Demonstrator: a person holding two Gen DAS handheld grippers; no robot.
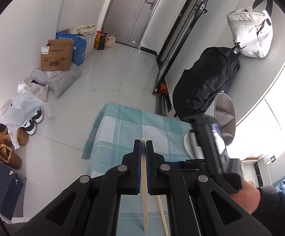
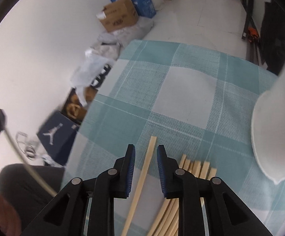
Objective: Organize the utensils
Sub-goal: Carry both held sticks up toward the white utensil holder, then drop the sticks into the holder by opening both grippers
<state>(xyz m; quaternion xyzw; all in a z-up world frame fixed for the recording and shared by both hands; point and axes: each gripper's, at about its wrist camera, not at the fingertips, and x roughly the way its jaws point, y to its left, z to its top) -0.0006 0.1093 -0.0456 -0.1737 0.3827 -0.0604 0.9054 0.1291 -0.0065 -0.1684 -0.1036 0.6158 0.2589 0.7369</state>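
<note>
My left gripper (image 1: 143, 142) is shut on a pale wooden chopstick (image 1: 144, 200) and holds it above the checked teal tablecloth (image 1: 122, 122). A second chopstick (image 1: 162, 214) lies on the cloth below it. My right gripper (image 2: 146, 149) is open, its jaws on either side of a single chopstick (image 2: 142, 177) lying on the cloth (image 2: 181, 82). A bundle of several chopsticks (image 2: 196, 166) lies just right of it. A white utensil holder (image 2: 274, 133) stands at the right; in the left wrist view it (image 1: 189, 143) sits behind the right gripper.
A black backpack (image 1: 207, 80) and a white bag (image 1: 250, 33) hang beyond the table. A steel bin (image 1: 226, 116) stands near the table. Cardboard boxes (image 1: 56, 56), plastic bags and shoes (image 1: 6, 153) line the left wall. The cloth's left edge drops to the floor.
</note>
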